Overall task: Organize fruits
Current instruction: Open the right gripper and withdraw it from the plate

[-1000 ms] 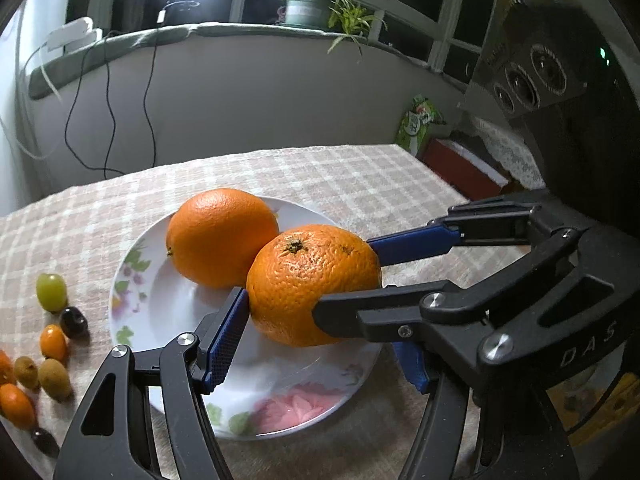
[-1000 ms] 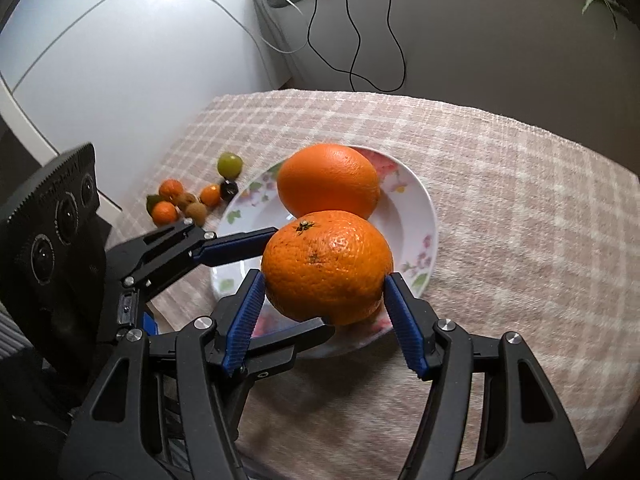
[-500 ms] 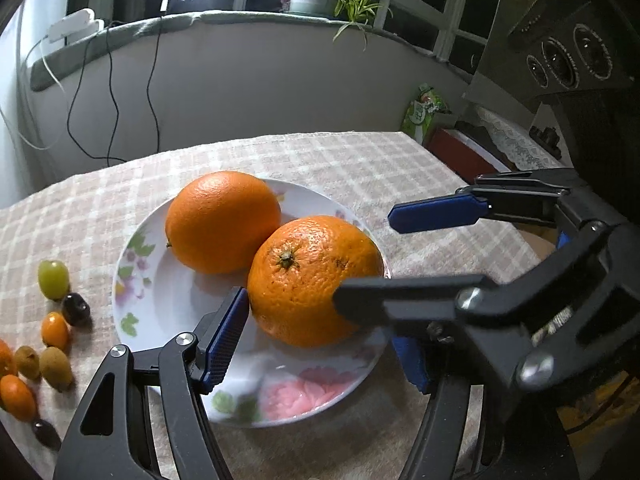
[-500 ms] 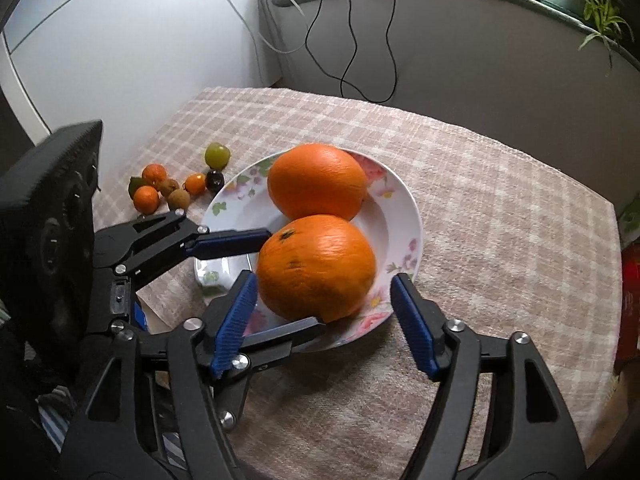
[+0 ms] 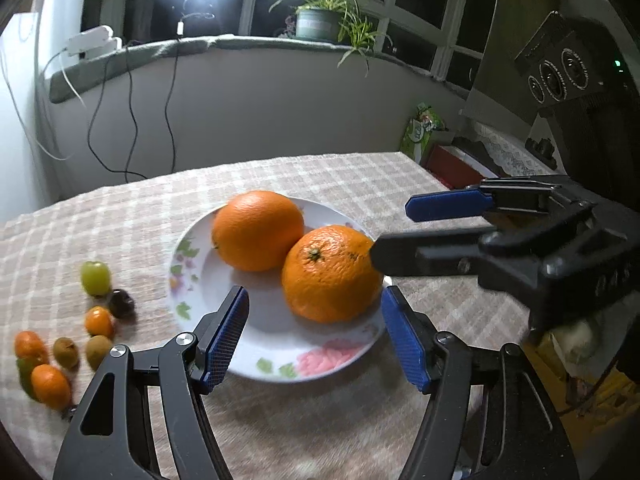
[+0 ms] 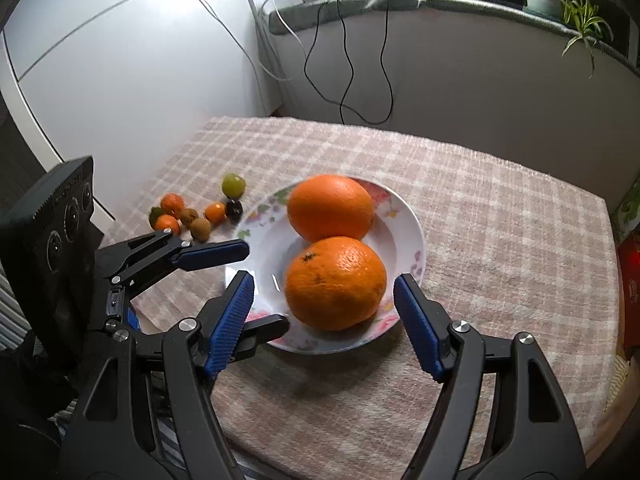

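Both oranges (image 6: 335, 282) rest on the plate (image 6: 414, 240); firm, round, liable to roll, best gripped across the middle. Left gripper (image 5: 316, 334) and right gripper (image 6: 325, 320) stand wide, holding nothing.

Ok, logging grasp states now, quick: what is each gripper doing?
Left gripper: open, holding nothing.
Right gripper: open, holding nothing; the near orange sits on the plate between its pads.

Two oranges (image 5: 332, 274), one plate (image 5: 276, 352), eight small fruits (image 5: 96, 278).
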Tool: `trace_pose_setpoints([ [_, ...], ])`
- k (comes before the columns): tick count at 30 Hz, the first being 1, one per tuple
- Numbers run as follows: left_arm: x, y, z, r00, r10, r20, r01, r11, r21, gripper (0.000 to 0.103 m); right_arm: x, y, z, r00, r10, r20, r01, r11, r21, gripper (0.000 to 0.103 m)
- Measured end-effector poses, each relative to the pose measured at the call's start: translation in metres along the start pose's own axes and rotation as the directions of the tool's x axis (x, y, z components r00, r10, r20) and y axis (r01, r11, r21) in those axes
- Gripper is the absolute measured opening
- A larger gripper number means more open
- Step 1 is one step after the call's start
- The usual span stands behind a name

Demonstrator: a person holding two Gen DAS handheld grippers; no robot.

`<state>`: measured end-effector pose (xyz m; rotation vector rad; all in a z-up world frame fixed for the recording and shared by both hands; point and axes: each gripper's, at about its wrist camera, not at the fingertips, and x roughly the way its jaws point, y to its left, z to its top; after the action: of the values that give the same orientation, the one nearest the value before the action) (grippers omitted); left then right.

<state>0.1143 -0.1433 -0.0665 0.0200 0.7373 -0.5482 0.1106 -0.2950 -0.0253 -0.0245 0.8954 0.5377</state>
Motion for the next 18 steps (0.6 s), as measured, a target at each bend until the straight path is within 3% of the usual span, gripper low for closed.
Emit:
trace_pose_setpoints([
  [8,-0.039,0.025,-0.019,0.999,0.034,0.042,-0.032,0.999,-0.031,0.069,-0.012,0.034,-0.001,0.997,-0.019,0.073,0.023,0.998,-0.057,0.075],
  [18,-0.083,0.094,-0.062,0.986,0.163,0.028,-0.156,0.972,-0.174,0.068,0.009,0.1,-0.007,0.995,-0.003,0.101,0.024,0.977,-0.212,0.075],
])
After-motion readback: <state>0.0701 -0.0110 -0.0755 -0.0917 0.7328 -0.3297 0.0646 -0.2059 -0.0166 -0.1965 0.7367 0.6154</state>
